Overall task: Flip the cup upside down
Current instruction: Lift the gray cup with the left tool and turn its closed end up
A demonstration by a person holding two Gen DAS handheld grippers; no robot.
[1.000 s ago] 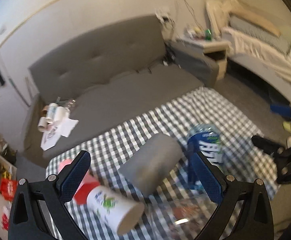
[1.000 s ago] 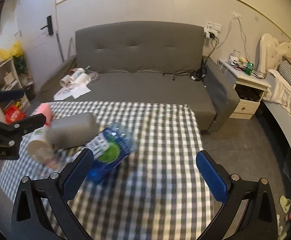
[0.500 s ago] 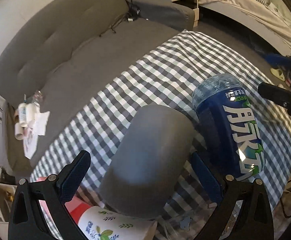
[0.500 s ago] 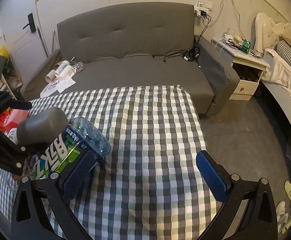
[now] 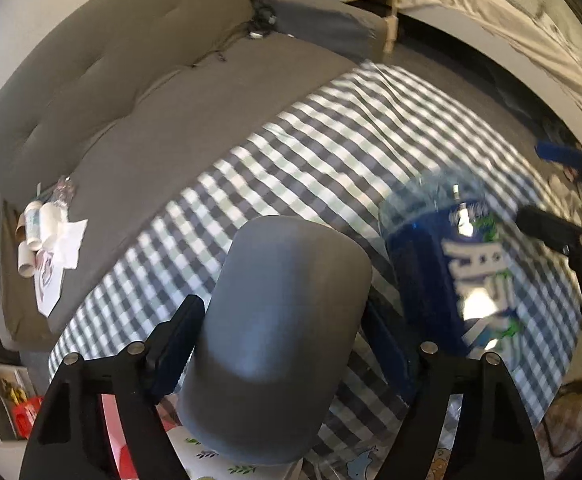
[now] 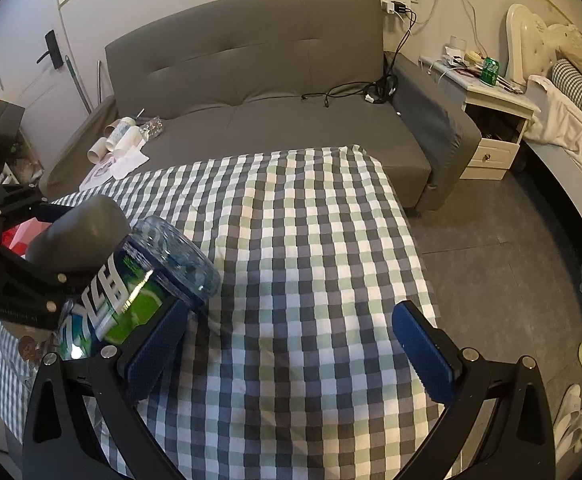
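Left gripper (image 5: 281, 344) and right gripper (image 6: 289, 346): black angular frames, silver screws behind blue textured fingertip pads (image 6: 421, 350).

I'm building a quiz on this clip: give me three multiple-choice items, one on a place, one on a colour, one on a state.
1. Where is the bottle relative to the cup in the left wrist view?
A. right
B. left
C. inside it

2. What colour is the cup?
A. red
B. grey
C. white

3. How is the right gripper?
A. shut on the bottle
B. shut on the cup
C. open

Answers: 1 A, the blue bottle lies right of the cup; 2 B, its whole side is grey; 3 C, its fingers stand wide apart over the checked cloth.
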